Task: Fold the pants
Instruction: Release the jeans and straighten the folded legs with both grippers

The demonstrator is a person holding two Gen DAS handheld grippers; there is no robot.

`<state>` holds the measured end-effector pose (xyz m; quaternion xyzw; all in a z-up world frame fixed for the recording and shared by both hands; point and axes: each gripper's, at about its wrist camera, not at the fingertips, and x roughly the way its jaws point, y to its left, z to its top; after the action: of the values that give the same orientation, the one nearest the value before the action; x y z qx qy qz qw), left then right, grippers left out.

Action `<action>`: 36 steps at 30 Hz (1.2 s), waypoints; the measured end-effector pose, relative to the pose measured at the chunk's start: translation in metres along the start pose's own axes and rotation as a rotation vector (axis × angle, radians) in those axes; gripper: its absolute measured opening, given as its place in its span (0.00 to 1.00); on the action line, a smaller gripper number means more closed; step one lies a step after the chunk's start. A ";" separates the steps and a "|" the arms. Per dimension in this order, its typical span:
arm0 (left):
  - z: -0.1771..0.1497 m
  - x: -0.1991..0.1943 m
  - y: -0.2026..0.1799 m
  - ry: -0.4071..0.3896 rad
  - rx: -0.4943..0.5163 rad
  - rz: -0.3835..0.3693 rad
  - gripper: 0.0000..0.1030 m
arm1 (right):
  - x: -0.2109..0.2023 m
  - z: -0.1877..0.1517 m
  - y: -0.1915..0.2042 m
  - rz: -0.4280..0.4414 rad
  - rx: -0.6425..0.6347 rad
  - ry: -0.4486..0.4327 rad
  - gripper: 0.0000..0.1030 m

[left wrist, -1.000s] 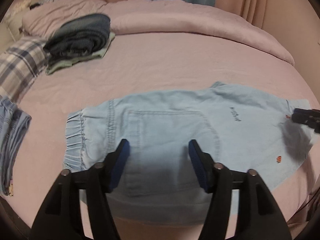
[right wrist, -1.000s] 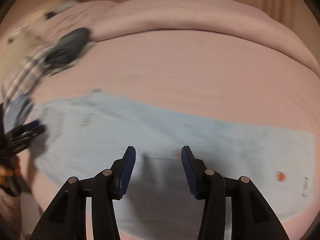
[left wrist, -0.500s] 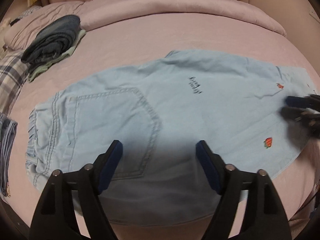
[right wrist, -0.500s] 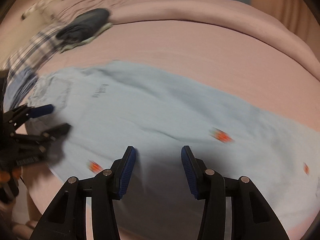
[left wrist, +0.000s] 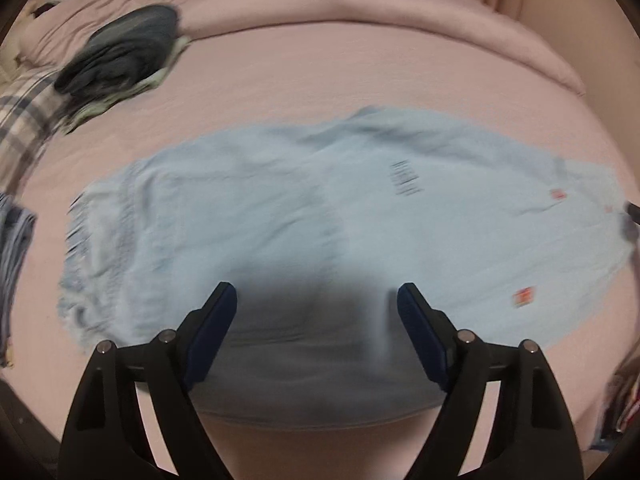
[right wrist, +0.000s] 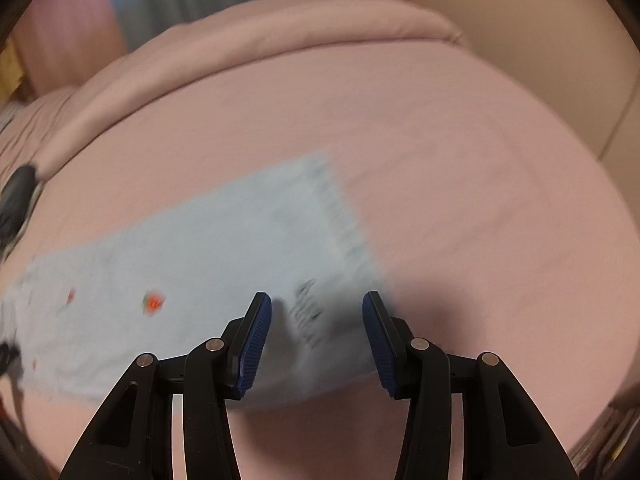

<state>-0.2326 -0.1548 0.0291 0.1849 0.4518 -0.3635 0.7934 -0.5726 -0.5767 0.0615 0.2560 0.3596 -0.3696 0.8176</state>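
Light blue denim pants (left wrist: 304, 216) with small red strawberry marks lie flat, folded lengthwise, on the pink bed. The elastic waistband (left wrist: 96, 256) is at the left in the left wrist view. My left gripper (left wrist: 316, 312) is open and empty, hovering above the near edge of the seat part. In the right wrist view the leg end of the pants (right wrist: 248, 264) with its hem (right wrist: 344, 220) lies under my right gripper (right wrist: 317, 320), which is open and empty above the hem corner. Both views are blurred by motion.
A stack of folded dark clothes (left wrist: 120, 56) sits at the back left of the pink bed (left wrist: 360, 68). Plaid fabric (left wrist: 24, 120) and striped blue fabric (left wrist: 12, 248) lie at the left edge. A rolled pink duvet (right wrist: 280, 44) runs along the back.
My right gripper has swept right along the leg to the hem end. My left gripper has shifted slightly over the seat part. Both stay open.
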 end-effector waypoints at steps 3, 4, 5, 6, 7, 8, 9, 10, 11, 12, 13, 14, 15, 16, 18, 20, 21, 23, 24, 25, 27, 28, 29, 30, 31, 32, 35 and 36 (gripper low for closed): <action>0.015 0.001 -0.030 -0.010 0.024 -0.101 0.80 | 0.007 0.014 0.023 0.175 -0.025 -0.007 0.47; 0.022 0.004 -0.045 -0.004 0.032 -0.151 0.80 | 0.014 0.020 0.033 0.219 -0.041 0.002 0.47; 0.026 0.007 -0.056 -0.004 0.043 -0.185 0.80 | 0.024 0.026 0.043 0.253 -0.056 0.027 0.47; 0.030 0.010 -0.067 -0.006 0.060 -0.218 0.80 | 0.031 0.030 0.045 0.272 -0.066 0.039 0.47; 0.033 0.015 -0.082 -0.001 0.085 -0.249 0.80 | 0.043 0.035 0.050 0.290 -0.078 0.060 0.47; 0.034 0.020 -0.091 0.008 0.101 -0.251 0.80 | 0.054 0.040 0.050 0.283 -0.077 0.085 0.47; 0.033 0.026 -0.100 0.026 0.114 -0.238 0.80 | 0.065 0.044 0.048 0.256 -0.063 0.109 0.47; 0.033 0.034 -0.104 0.055 0.123 -0.227 0.80 | 0.075 0.048 0.037 0.248 -0.030 0.129 0.46; 0.030 0.042 -0.107 0.086 0.126 -0.210 0.80 | 0.076 0.051 0.025 0.264 -0.001 0.119 0.41; 0.027 0.049 -0.108 0.102 0.138 -0.187 0.79 | 0.074 0.053 0.016 0.257 0.016 0.110 0.39; 0.024 0.048 -0.110 0.089 0.158 -0.182 0.81 | 0.070 0.056 0.008 0.189 0.017 0.096 0.39; 0.023 0.047 -0.112 0.083 0.181 -0.173 0.81 | 0.066 0.057 0.011 0.137 0.008 0.082 0.39; 0.023 0.046 -0.114 0.085 0.196 -0.162 0.81 | 0.058 0.057 0.005 0.101 0.005 0.067 0.39; 0.024 0.045 -0.116 0.087 0.200 -0.154 0.80 | 0.051 0.055 0.003 0.102 0.012 0.060 0.42; 0.030 0.044 -0.117 0.088 0.175 -0.182 0.80 | 0.031 0.043 0.005 0.183 0.005 0.046 0.44; 0.036 0.042 -0.126 0.076 0.158 -0.222 0.80 | 0.020 0.029 0.031 0.227 -0.040 0.038 0.44; 0.038 0.042 -0.133 0.072 0.168 -0.223 0.80 | 0.013 0.018 0.043 0.250 -0.072 0.038 0.44; 0.041 0.043 -0.152 0.060 0.207 -0.207 0.80 | 0.003 -0.004 0.058 0.293 -0.123 0.053 0.44; 0.042 0.044 -0.162 0.056 0.229 -0.200 0.80 | 0.000 -0.015 0.067 0.309 -0.158 0.067 0.44; 0.042 0.046 -0.171 0.056 0.240 -0.187 0.80 | -0.002 -0.029 0.077 0.310 -0.210 0.081 0.44; 0.041 0.048 -0.185 0.060 0.260 -0.182 0.80 | -0.005 -0.051 0.093 0.267 -0.309 0.085 0.44; 0.040 0.050 -0.191 0.064 0.266 -0.177 0.80 | -0.005 -0.058 0.093 0.232 -0.349 0.085 0.44; 0.039 0.052 -0.196 0.068 0.273 -0.167 0.80 | -0.004 -0.064 0.091 0.200 -0.373 0.085 0.44; 0.038 0.054 -0.201 0.068 0.283 -0.152 0.80 | -0.002 -0.065 0.084 0.188 -0.377 0.084 0.44; 0.040 0.057 -0.199 0.067 0.288 -0.141 0.80 | -0.004 -0.066 0.079 0.178 -0.377 0.078 0.44; 0.041 0.057 -0.200 0.067 0.288 -0.134 0.80 | -0.006 -0.066 0.073 0.148 -0.378 0.065 0.44; 0.042 0.059 -0.199 0.073 0.277 -0.132 0.81 | -0.009 -0.063 0.058 0.047 -0.355 0.047 0.44; 0.042 0.059 -0.198 0.072 0.275 -0.131 0.81 | -0.010 -0.062 0.050 0.023 -0.334 0.044 0.44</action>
<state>-0.3360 -0.3372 0.0082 0.2749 0.4369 -0.4664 0.7184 -0.5627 -0.5002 0.0389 0.1289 0.4307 -0.2896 0.8450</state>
